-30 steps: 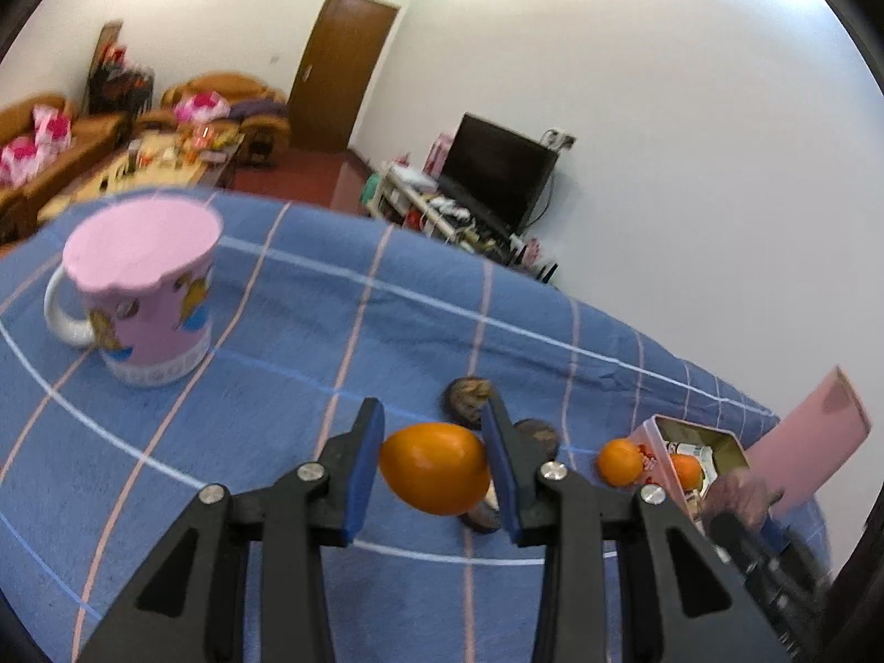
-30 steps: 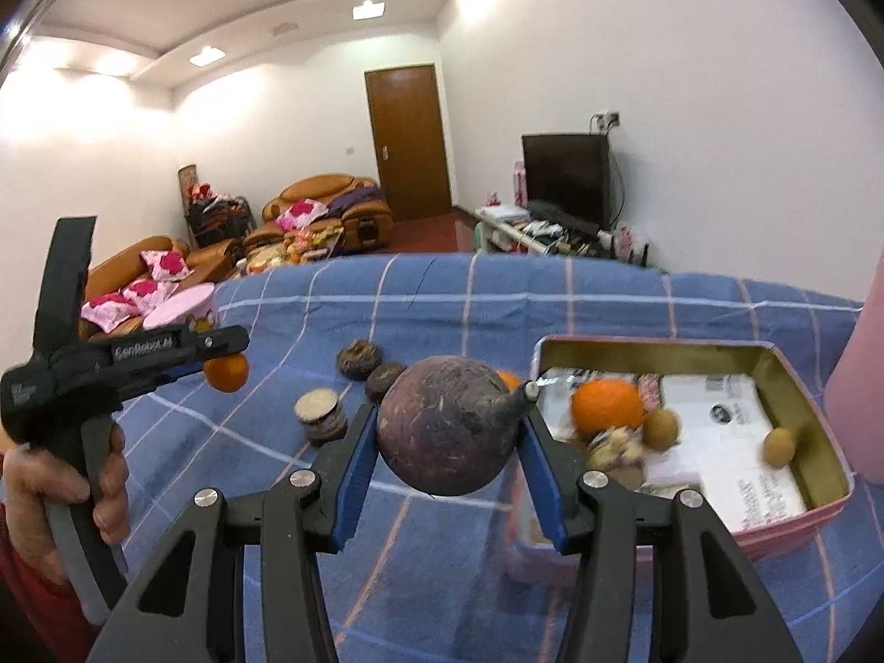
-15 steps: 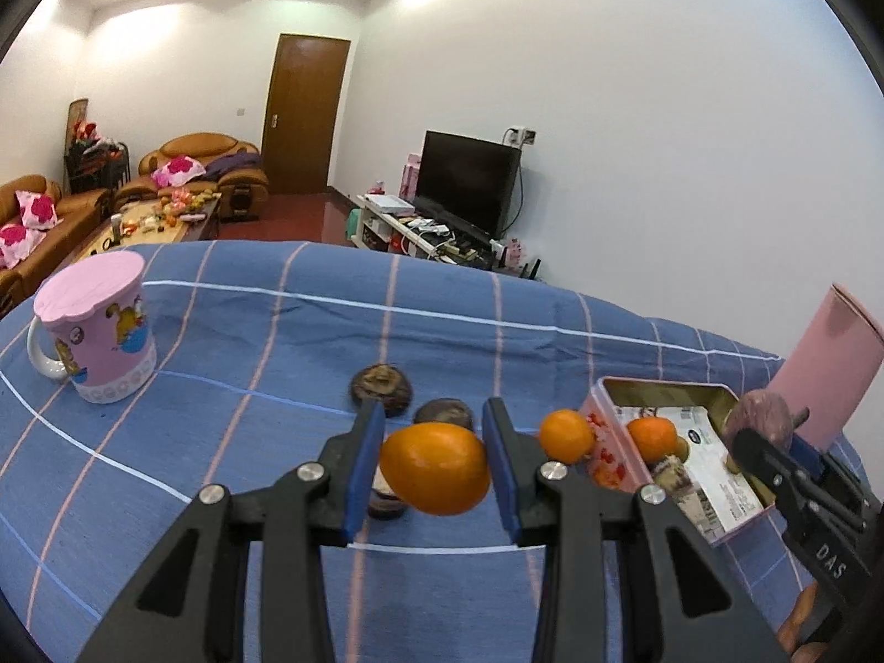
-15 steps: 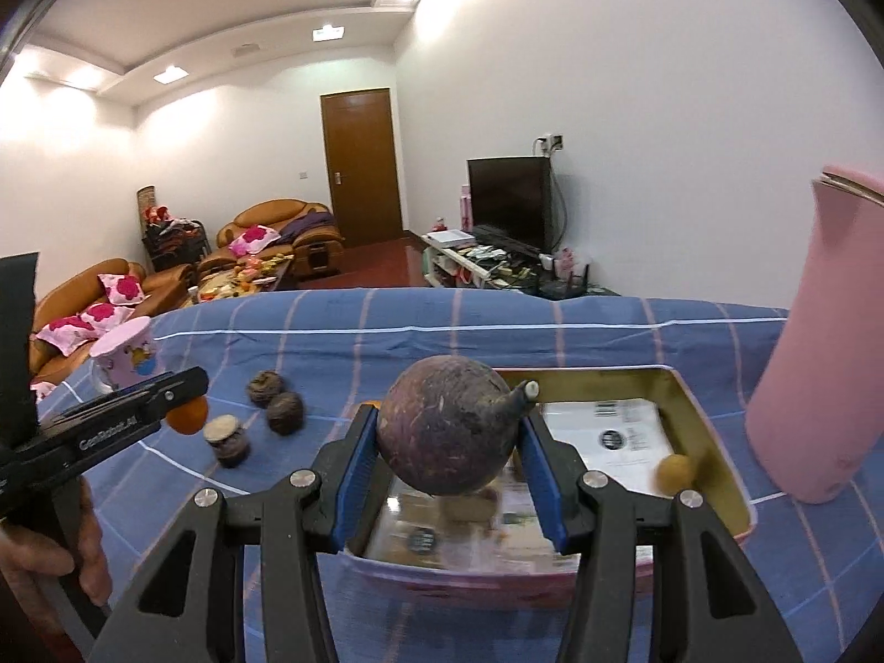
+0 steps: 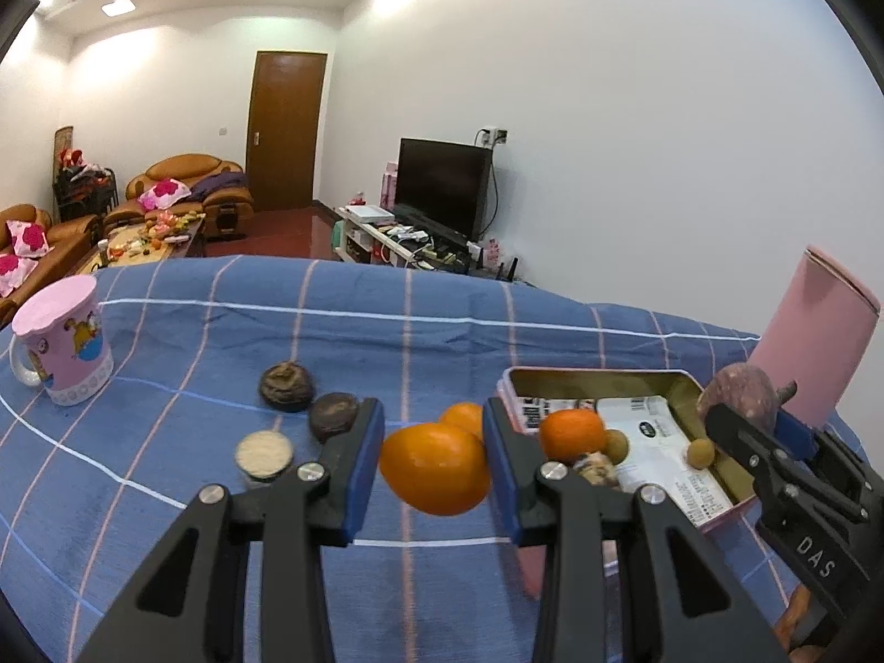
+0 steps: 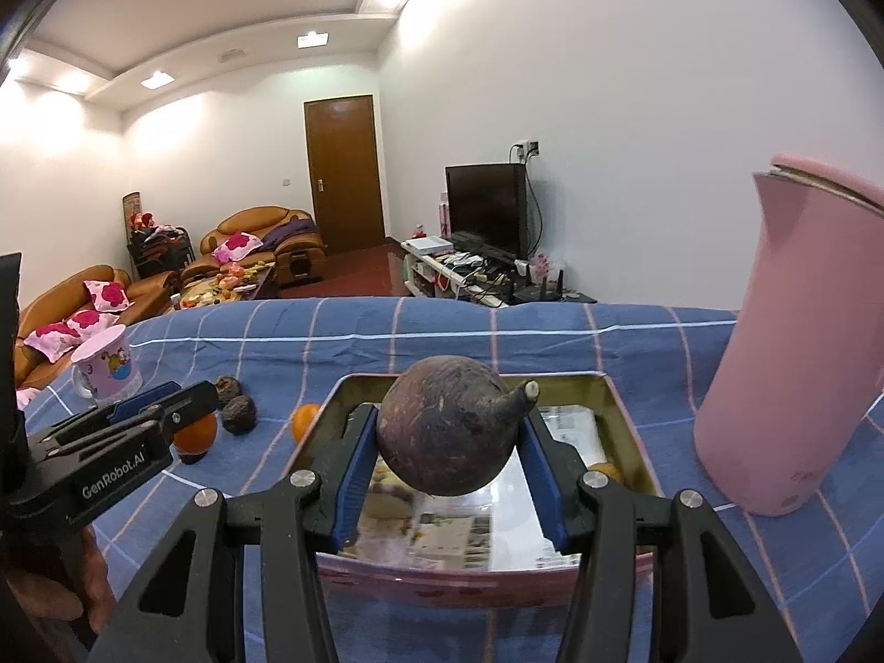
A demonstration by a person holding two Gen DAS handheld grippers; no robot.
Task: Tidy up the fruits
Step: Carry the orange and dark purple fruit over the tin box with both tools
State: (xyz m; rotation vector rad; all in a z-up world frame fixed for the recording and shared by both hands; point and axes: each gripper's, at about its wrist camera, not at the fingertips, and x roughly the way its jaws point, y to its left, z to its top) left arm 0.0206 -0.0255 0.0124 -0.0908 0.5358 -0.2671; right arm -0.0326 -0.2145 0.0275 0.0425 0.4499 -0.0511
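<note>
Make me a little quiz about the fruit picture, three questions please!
1. True or false: the left gripper is shut on an orange fruit.
2. Which fruit does the right gripper hold over the tin box?
A. a banana
B. a dark purple round fruit
C. a green apple
3. Fill in: the tall pink jug stands to the ____ of the tin box in the right wrist view.

Key:
1. True
2. B
3. right
</note>
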